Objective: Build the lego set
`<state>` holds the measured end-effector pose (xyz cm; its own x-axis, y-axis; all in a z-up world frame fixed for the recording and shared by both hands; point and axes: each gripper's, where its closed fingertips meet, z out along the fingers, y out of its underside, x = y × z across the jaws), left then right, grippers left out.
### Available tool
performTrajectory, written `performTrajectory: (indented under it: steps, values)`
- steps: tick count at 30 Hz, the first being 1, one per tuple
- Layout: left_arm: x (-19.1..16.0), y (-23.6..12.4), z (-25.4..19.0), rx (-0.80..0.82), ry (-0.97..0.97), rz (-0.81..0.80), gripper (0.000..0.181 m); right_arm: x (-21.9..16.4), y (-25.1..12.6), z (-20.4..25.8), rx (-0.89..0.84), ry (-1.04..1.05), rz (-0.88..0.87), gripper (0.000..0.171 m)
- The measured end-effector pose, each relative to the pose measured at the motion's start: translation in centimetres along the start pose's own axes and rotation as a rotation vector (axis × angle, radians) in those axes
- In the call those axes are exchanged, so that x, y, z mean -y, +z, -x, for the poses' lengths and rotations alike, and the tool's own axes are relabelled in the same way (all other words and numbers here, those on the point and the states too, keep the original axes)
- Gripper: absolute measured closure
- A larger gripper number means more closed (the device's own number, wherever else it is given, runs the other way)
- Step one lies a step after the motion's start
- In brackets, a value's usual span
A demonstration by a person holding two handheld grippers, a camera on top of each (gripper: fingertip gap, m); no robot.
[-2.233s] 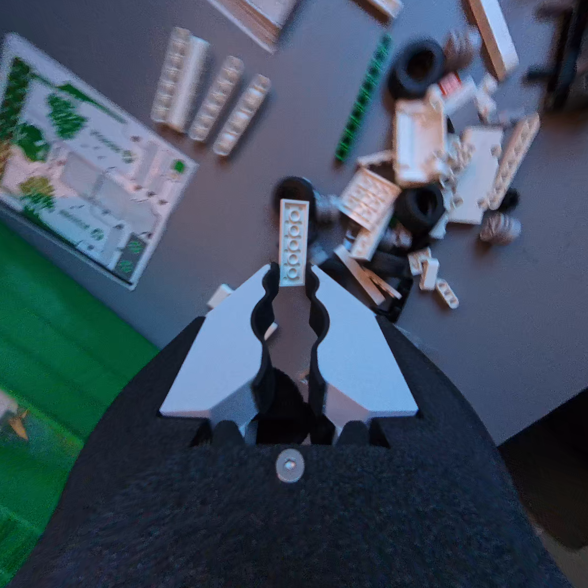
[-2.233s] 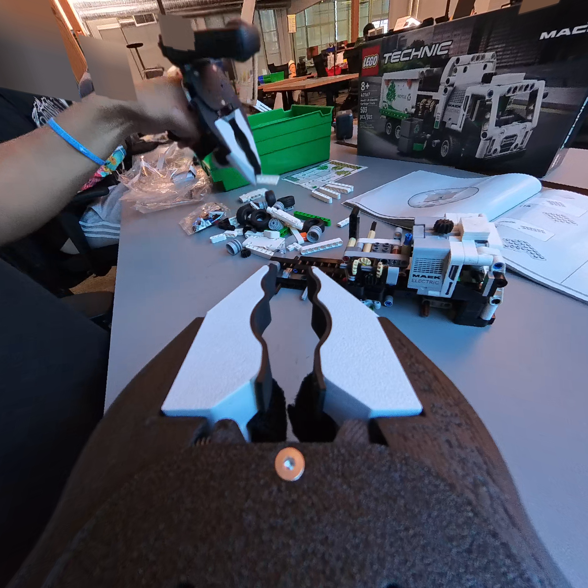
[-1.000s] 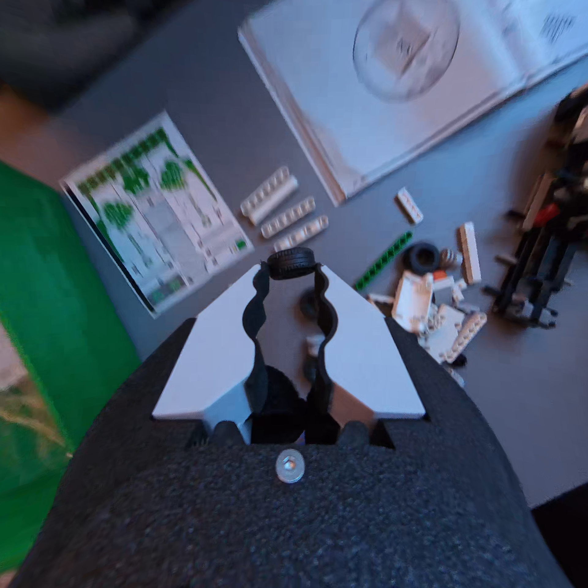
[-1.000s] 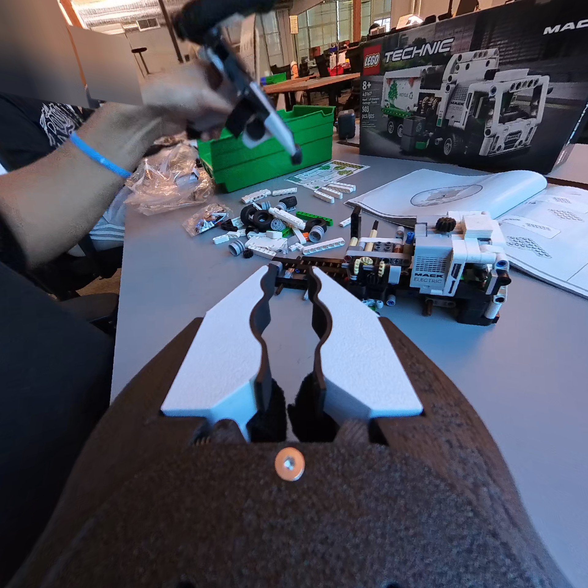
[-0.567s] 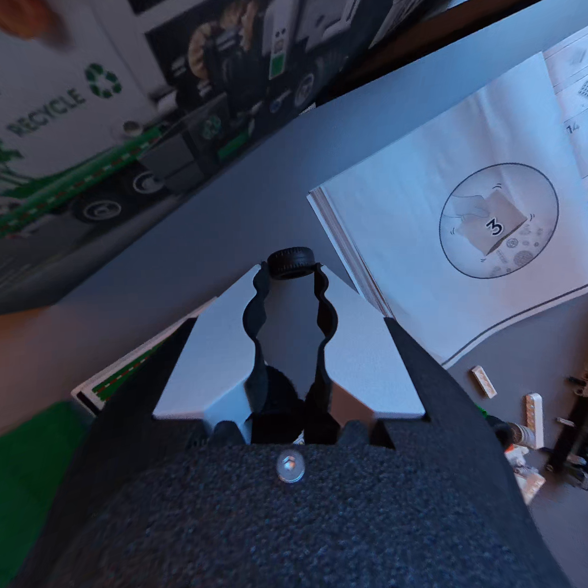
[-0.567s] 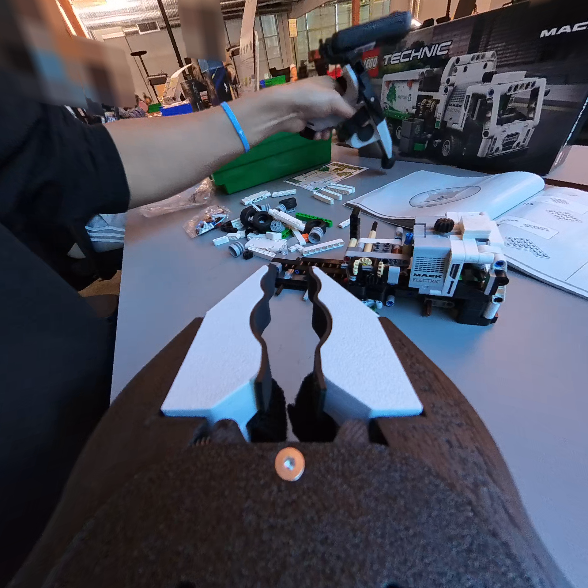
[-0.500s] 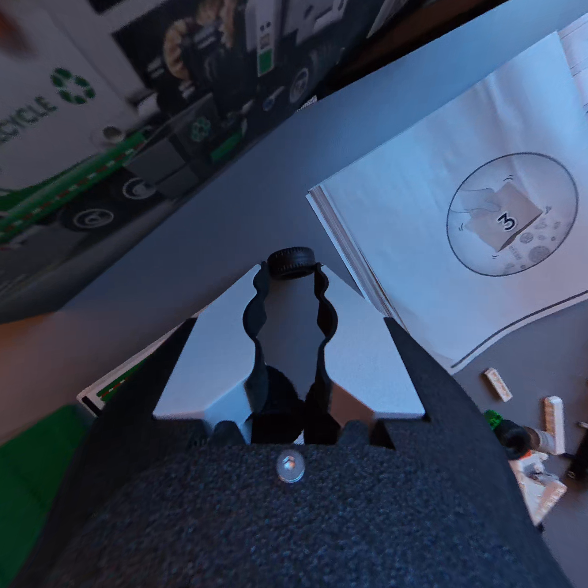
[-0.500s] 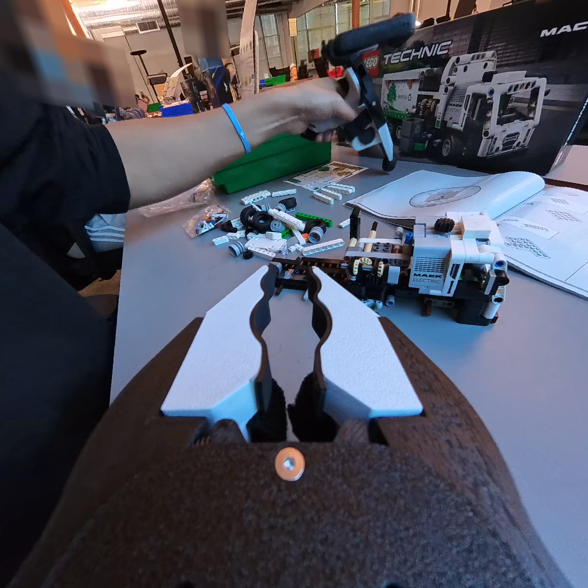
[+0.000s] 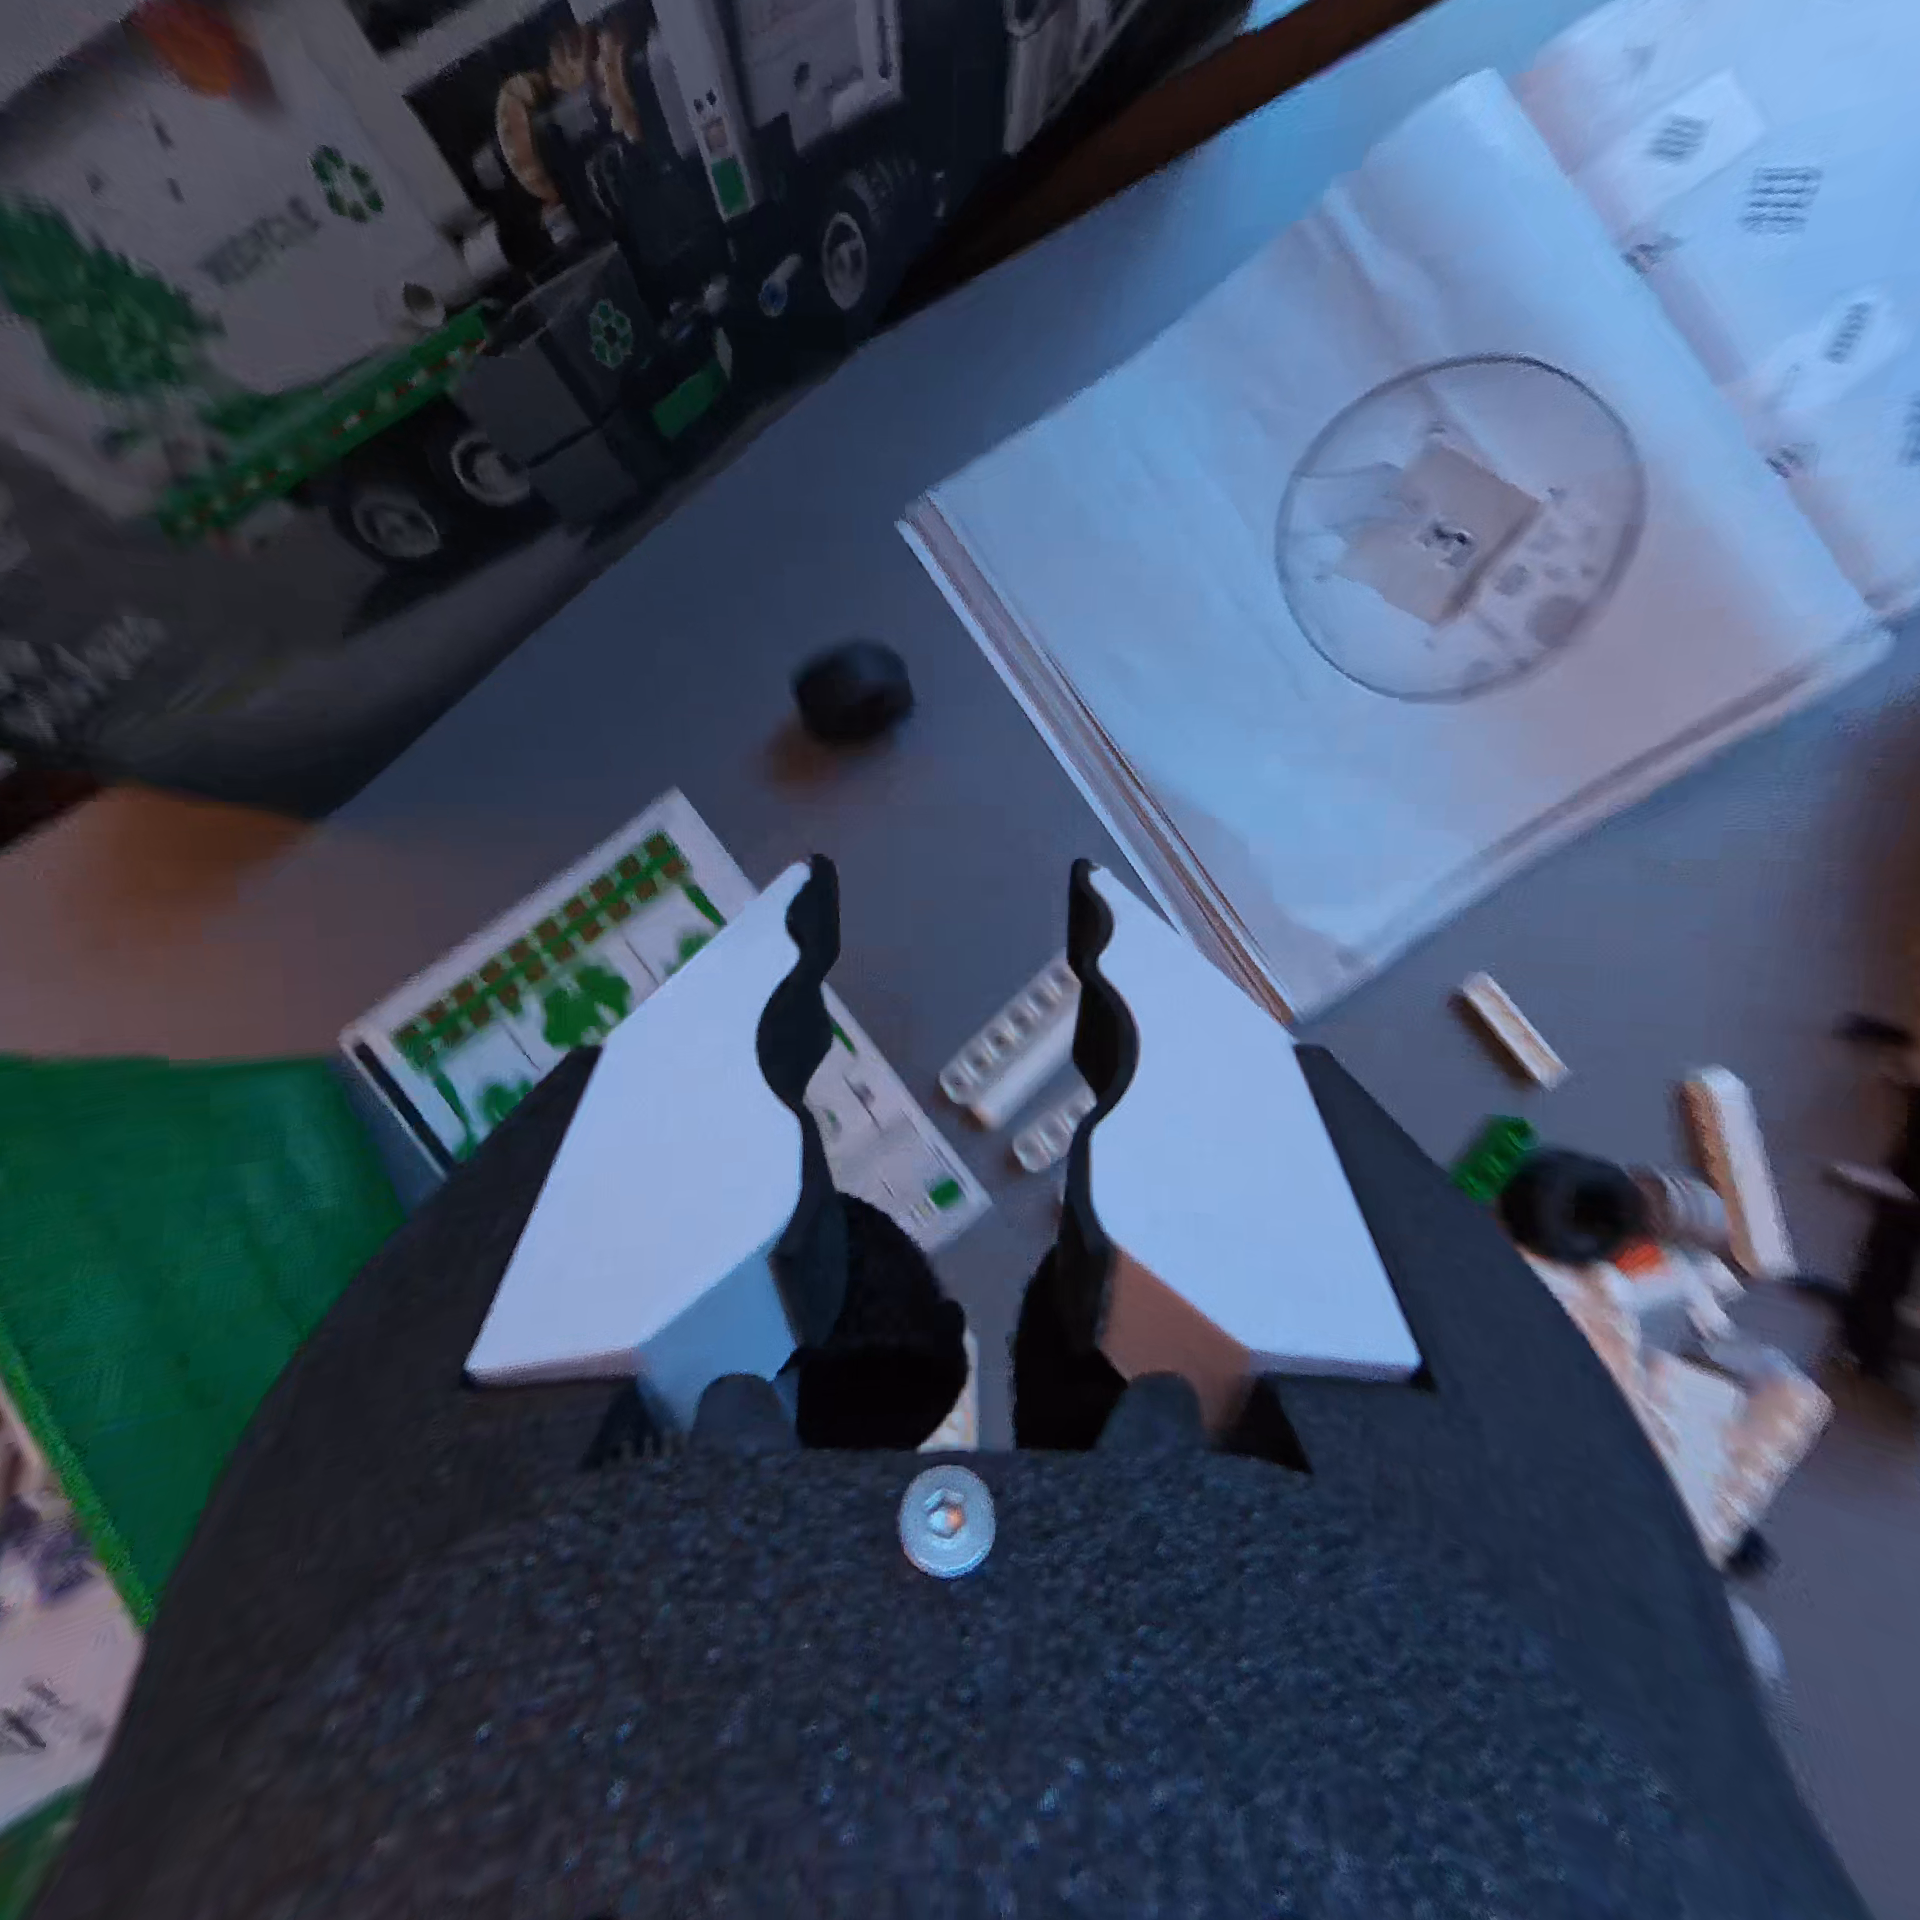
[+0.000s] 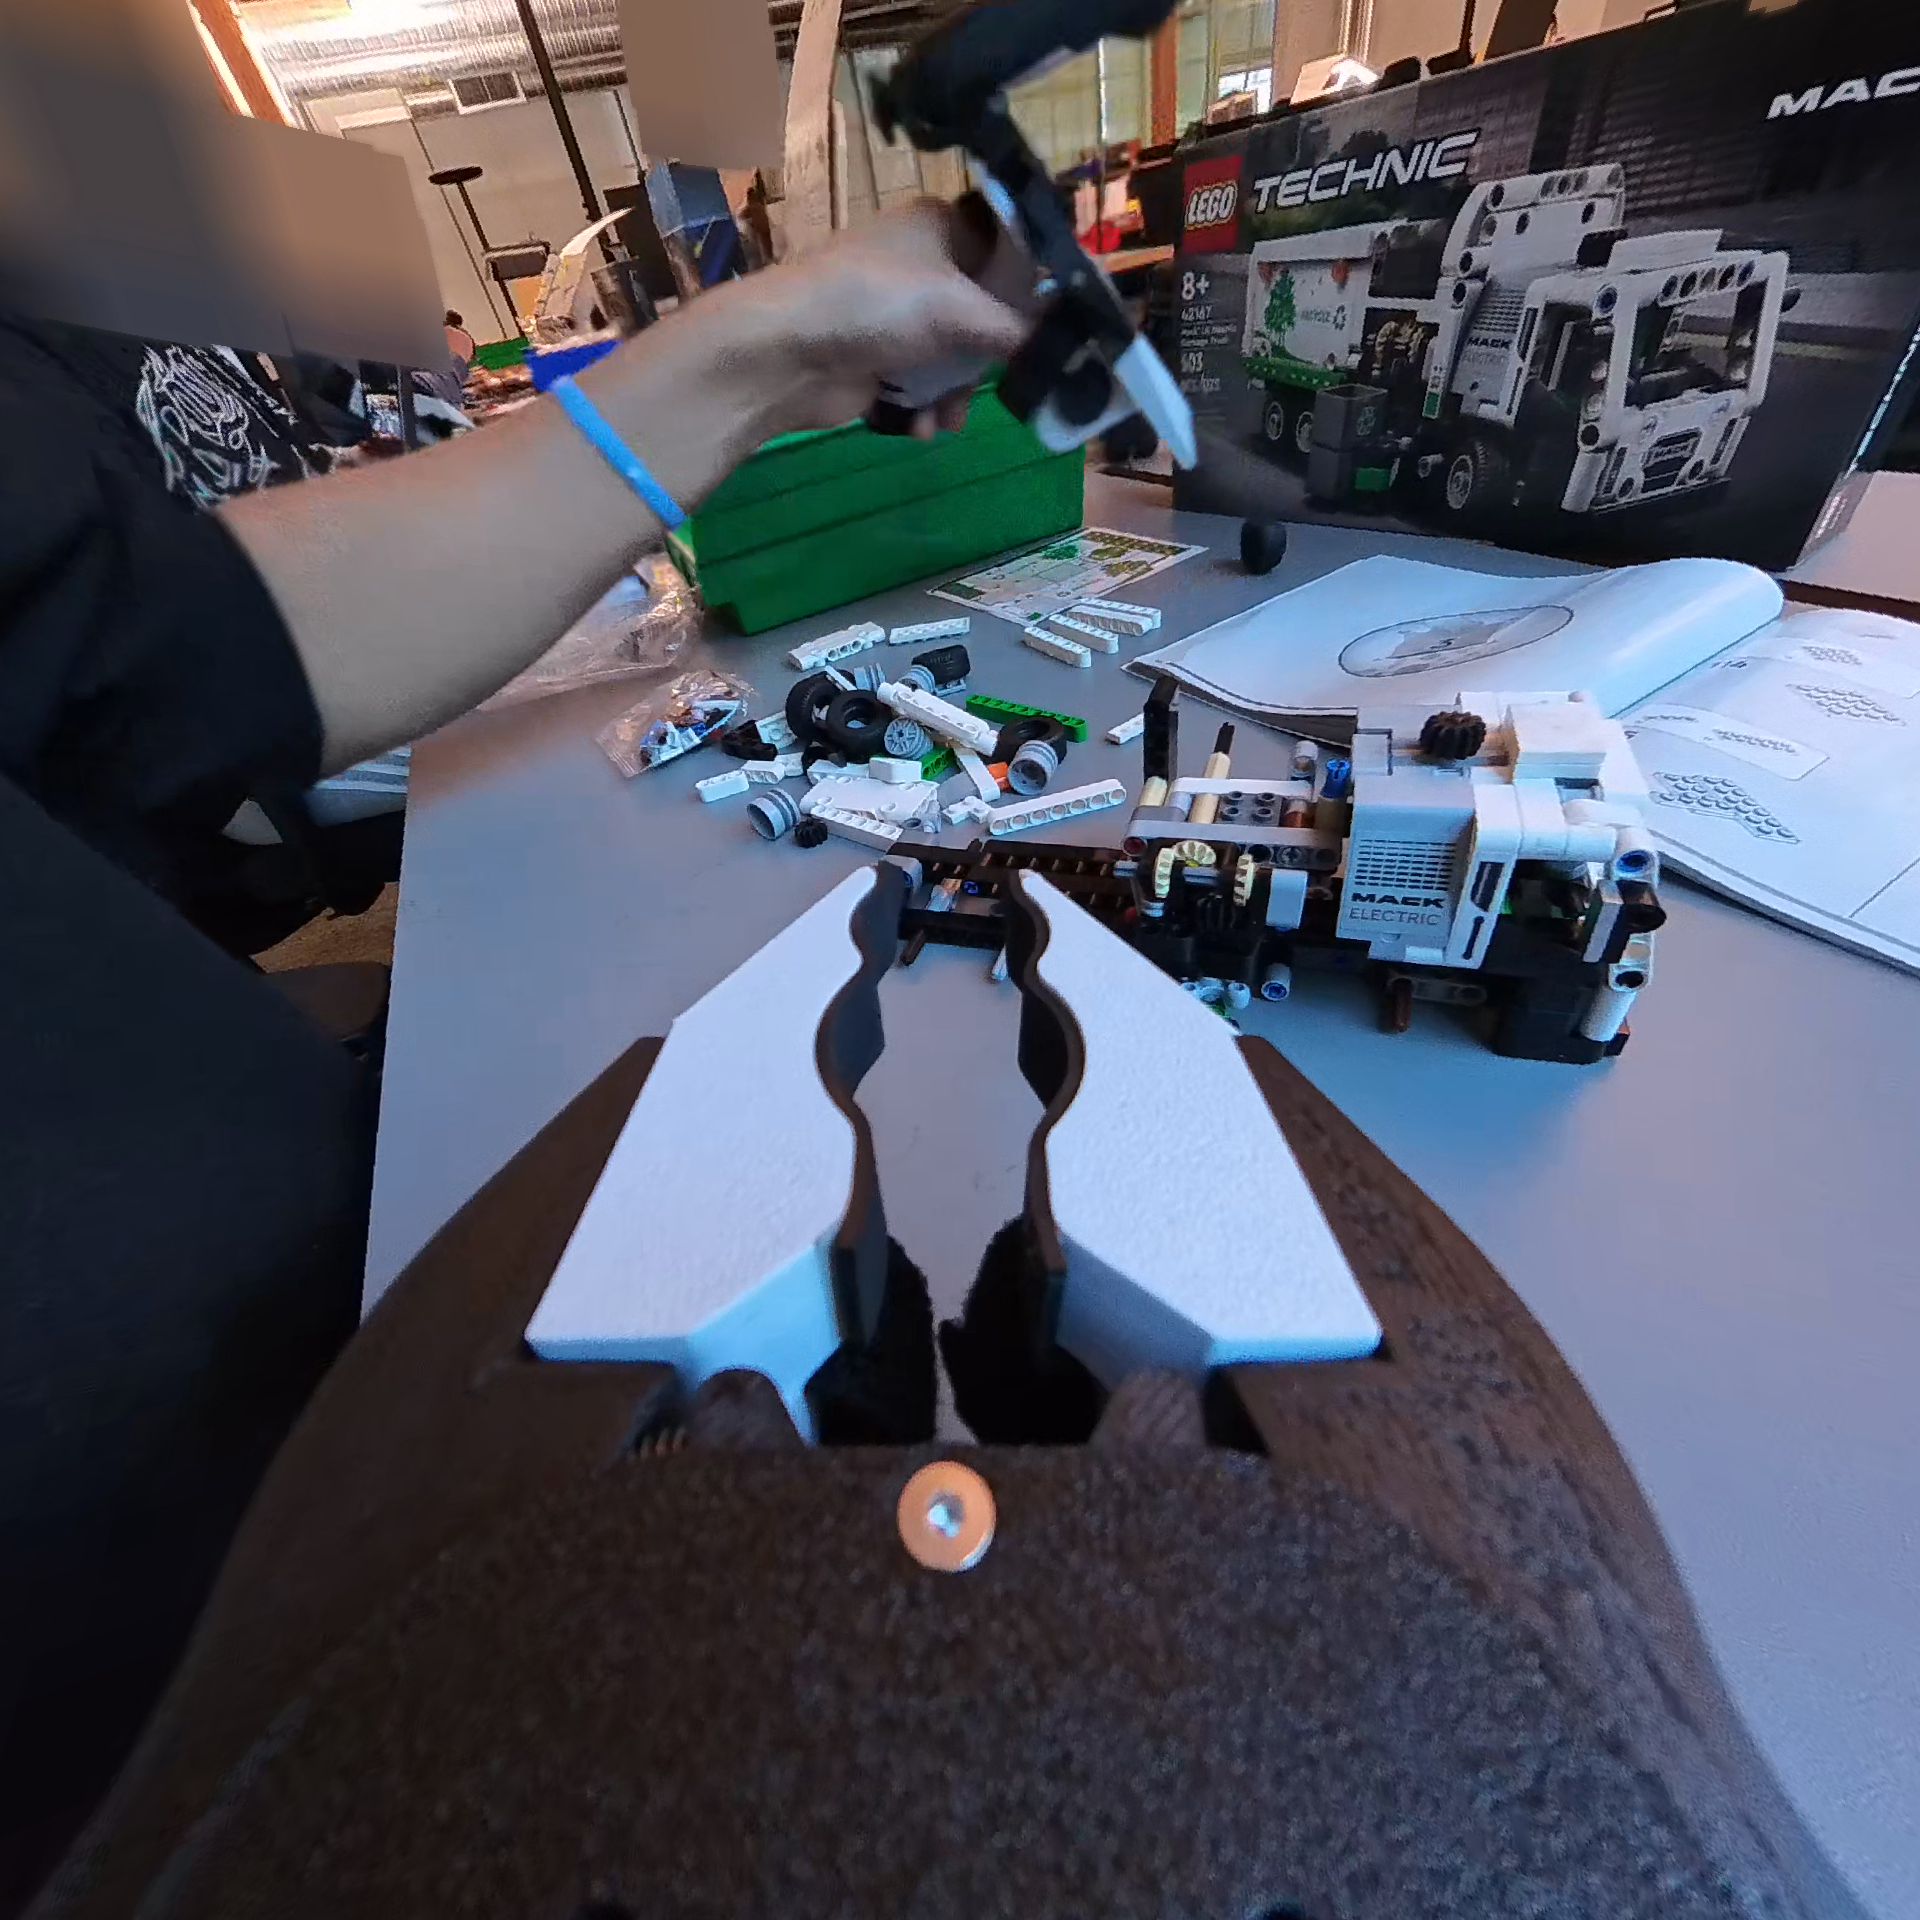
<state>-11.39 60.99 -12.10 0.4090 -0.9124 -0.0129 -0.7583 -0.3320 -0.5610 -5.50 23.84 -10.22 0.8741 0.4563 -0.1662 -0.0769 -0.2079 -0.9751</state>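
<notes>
A small black tire (image 9: 852,675) lies loose on the grey table between the set's box (image 9: 416,260) and the open instruction booklet (image 9: 1403,582). My left gripper (image 9: 945,883) is open and empty, raised above the table just short of the tire. In the right wrist view the tire (image 10: 1262,542) sits in front of the box, below the left gripper (image 10: 1164,436). My right gripper (image 10: 956,883) is open a little and empty, low over the table, pointing at the rear frame of the part-built white truck (image 10: 1434,883).
A pile of loose parts and tires (image 10: 894,748) lies left of the truck. White beams (image 9: 1013,1039), a sticker sheet (image 9: 582,966) and a green bin (image 10: 883,520) are behind it. A small plastic bag (image 10: 675,717) lies at the left. A person's forearm reaches over the table.
My left gripper carried the black tire toward the box, opened and let it go; the tire now lies on the table. The gripper has pulled back. My right gripper has not moved.
</notes>
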Motion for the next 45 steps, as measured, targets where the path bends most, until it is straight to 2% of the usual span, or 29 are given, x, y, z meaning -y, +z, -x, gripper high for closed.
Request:
performTrajectory:
  steps: [1, 5, 8, 10, 14, 18, 24, 29, 32, 34, 37, 40, 43, 45]
  values:
    - [-1.1, -1.2, -0.9, -0.024, -0.012, -0.009, 0.14, 0.0, 0.0, 0.0, 0.002, 0.001, 0.001, 0.152]
    - [-7.3, -4.0, -5.5, -0.15, -0.088, 0.033, 0.139, -0.1, 0.1, 0.0, 0.003, 0.002, 0.005, 0.152]
    - [-11.1, -4.2, -7.5, -0.113, -0.055, 0.082, 0.14, -0.1, 0.1, 0.0, 0.004, -0.001, 0.008, 0.152]
    - [-12.4, -3.9, -7.8, -0.076, -0.039, 0.117, 0.14, -0.1, 0.1, 0.1, 0.004, -0.003, 0.008, 0.152]
    - [-13.5, -2.7, -8.2, -0.124, -0.116, 0.161, 0.141, -0.1, 0.1, 0.1, 0.002, -0.005, 0.007, 0.152]
    - [-14.3, -2.4, -7.7, -0.094, -0.114, 0.172, 0.152, 0.0, 0.0, 0.0, 0.003, 0.006, -0.002, 0.152]
    - [-13.6, -2.8, -7.0, -0.054, -0.057, 0.154, 0.153, -0.2, 0.2, 0.0, 0.006, 0.008, 0.016, 0.152]
    - [-6.9, -4.0, -4.8, -0.002, 0.038, 0.065, 0.154, -0.1, 0.1, 0.0, 0.006, 0.013, 0.009, 0.152]
    - [-2.7, -1.6, -3.2, -0.007, 0.074, 0.068, 0.153, 0.0, 0.0, -0.1, 0.004, 0.012, 0.002, 0.152]
    - [-1.3, 1.2, -2.5, -0.042, 0.056, 0.104, 0.153, -0.1, 0.1, -0.1, 0.005, 0.013, 0.004, 0.152]
    - [-1.8, 4.5, -0.5, 0.004, 0.053, 0.204, 0.153, 0.0, 0.0, -0.1, 0.002, 0.011, 0.001, 0.152]
    - [-2.0, 6.0, 0.1, 0.028, 0.064, 0.214, 0.151, 0.0, 0.0, -0.1, 0.004, 0.014, 0.002, 0.152]
    - [-2.0, 6.2, 0.1, 0.042, 0.071, 0.18, 0.148, -0.1, 0.1, -0.1, 0.006, 0.014, 0.004, 0.152]
    - [-2.1, 4.9, 0.0, 0.049, 0.056, 0.145, 0.145, 0.0, 0.0, 0.0, 0.005, 0.012, 0.001, 0.152]
